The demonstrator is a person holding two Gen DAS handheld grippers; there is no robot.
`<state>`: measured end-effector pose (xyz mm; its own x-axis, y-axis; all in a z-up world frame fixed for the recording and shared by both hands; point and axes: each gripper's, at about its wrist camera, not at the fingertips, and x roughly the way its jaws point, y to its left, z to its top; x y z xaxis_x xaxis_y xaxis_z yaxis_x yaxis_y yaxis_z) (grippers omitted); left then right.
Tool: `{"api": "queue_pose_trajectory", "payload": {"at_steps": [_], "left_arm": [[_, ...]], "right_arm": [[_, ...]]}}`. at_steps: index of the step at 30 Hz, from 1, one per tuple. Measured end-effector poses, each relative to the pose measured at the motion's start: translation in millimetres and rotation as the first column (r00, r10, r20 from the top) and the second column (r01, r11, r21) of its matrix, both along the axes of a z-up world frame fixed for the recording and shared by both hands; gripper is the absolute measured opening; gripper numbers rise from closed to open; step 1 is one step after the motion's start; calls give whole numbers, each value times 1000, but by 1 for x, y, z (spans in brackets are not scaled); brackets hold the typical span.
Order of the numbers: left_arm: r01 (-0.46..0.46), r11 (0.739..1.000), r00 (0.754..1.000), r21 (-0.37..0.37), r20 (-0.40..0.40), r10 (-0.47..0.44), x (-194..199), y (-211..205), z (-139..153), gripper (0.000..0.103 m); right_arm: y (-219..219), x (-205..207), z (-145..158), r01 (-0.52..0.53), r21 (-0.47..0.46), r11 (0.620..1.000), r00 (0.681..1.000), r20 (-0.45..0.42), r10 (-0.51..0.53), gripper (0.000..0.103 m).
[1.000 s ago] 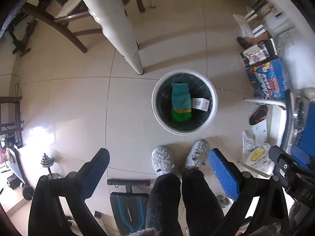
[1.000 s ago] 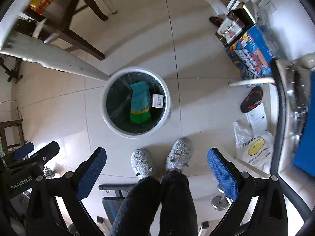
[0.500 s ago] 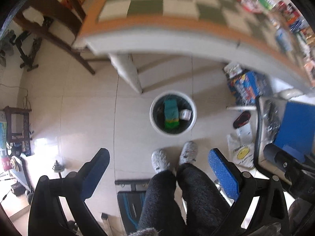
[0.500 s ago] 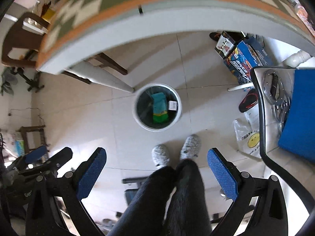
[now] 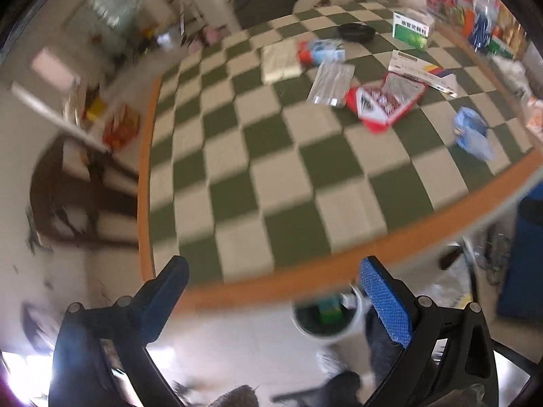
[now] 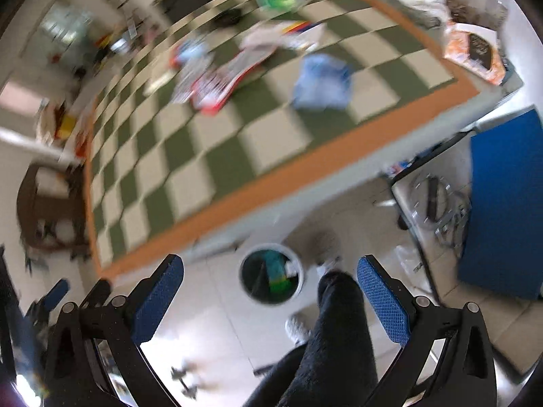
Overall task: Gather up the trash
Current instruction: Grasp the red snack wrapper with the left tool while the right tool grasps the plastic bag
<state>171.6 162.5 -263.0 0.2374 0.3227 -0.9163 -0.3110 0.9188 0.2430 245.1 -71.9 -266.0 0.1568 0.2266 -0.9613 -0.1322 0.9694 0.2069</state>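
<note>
Both views are motion-blurred. A green-and-cream checkered table (image 5: pixel 271 183) (image 6: pixel 190 176) carries trash: a red opened packet (image 5: pixel 387 98) (image 6: pixel 220 84), a silver foil packet (image 5: pixel 331 83), a crumpled blue wrapper (image 5: pixel 473 134) (image 6: pixel 322 81), a white flat box (image 5: pixel 424 69) and a green-white box (image 5: pixel 412 28). A white bin (image 5: pixel 327 318) (image 6: pixel 271 278) stands on the floor below the table edge, with a green packet inside. My left gripper (image 5: pixel 275 300) is open and empty near the table's front edge. My right gripper (image 6: pixel 269 291) is open and empty above the bin.
A black dish (image 5: pixel 356 31) and a white sheet (image 5: pixel 281 61) lie far on the table. Packets crowd the far right edge (image 5: pixel 488 17). A dark wooden chair (image 5: pixel 78 190) stands left. A blue-seated chair (image 6: pixel 502 203) stands right. The person's legs (image 6: pixel 332 339) are beside the bin.
Both grippers have swung up from looking straight down at the bin to looking across the tabletop. The bin has slid to the bottom of both views. Both stay open and empty.
</note>
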Motion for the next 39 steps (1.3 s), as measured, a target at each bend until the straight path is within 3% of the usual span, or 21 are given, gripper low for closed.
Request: {"api": "queue_pose_trajectory", "payload": {"at_steps": [3, 8, 10, 13, 16, 19, 21, 24, 27, 32, 39], "left_arm": [[63, 998, 997, -24, -53, -64, 75, -1, -18, 103], [164, 982, 979, -93, -110, -174, 171, -9, -38, 103], [232, 964, 957, -129, -146, -250, 202, -18, -47, 103], [335, 927, 907, -170, -210, -366, 242, -35, -67, 103], [401, 891, 854, -214, -263, -448, 266, -49, -88, 102], [428, 862, 813, -270, -302, -498, 281, -58, -106, 102], [418, 859, 802, -297, -323, -502, 285, -59, -118, 94], [394, 855, 815, -338, -302, -495, 286, -55, -118, 83], [349, 864, 842, -363, -283, -459, 281, -50, -112, 60], [241, 898, 896, -367, -272, -351, 264, -41, -108, 56], [94, 920, 962, -381, -202, -182, 221, -25, -90, 56]], "right_arm": [[-8, 79, -33, 63, -32, 998, 997, -48, -64, 103], [2, 165, -82, 97, -61, 993, 989, -105, -103, 103], [9, 186, -98, 90, -72, 993, 987, -124, -99, 98], [23, 211, -121, 45, -88, 995, 983, -174, -60, 77], [30, 219, -119, -18, -82, 996, 989, -149, 5, 62], [17, 227, -119, -37, -56, 998, 986, -162, 27, 51], [8, 231, -118, -31, -63, 998, 986, -164, 20, 49], [-10, 239, -117, -4, -74, 997, 986, -166, -8, 48], [-22, 249, -118, 23, -76, 997, 984, -172, -36, 48], [-21, 254, -117, 33, -73, 997, 984, -172, -45, 47], [2, 247, -100, -21, -66, 998, 991, -133, 12, 46]]}}
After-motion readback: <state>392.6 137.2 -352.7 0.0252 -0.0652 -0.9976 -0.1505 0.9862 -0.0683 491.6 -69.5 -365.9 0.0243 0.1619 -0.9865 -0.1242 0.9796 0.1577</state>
